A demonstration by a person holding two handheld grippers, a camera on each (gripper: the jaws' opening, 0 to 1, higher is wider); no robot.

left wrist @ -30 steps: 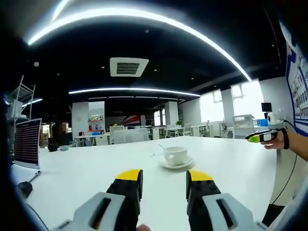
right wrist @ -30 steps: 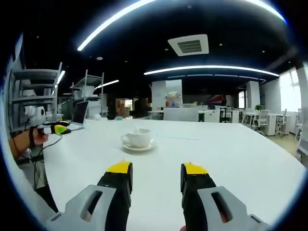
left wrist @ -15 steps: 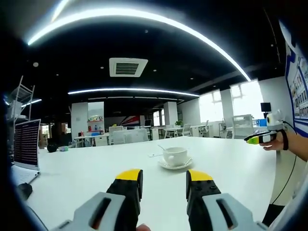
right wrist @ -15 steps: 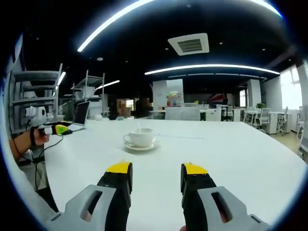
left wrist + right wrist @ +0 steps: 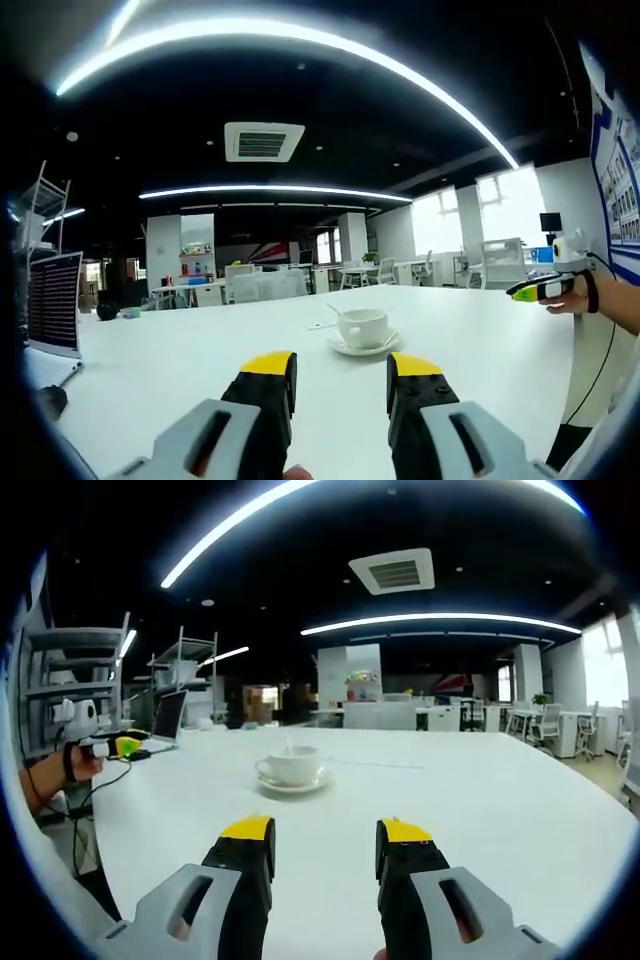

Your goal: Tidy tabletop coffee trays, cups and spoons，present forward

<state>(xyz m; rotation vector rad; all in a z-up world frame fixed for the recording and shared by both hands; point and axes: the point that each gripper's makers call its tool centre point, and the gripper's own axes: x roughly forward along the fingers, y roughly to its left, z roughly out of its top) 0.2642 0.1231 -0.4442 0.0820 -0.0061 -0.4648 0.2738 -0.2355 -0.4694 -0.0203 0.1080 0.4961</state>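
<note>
Right gripper view: cup (image 5: 289,766) lies beyond the open tool (image 5: 325,842).

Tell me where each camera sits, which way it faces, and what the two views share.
Left gripper view: rides on the left hand-held gripper, low over the white table, facing the white ceramic cup on its white saucer; the right hand-held gripper is at the right edge.
Right gripper view: rides on the right hand-held gripper, facing the same cup from the other side; the left hand-held gripper and a hand are at left.
Shared: table, cup, saucer.
</note>
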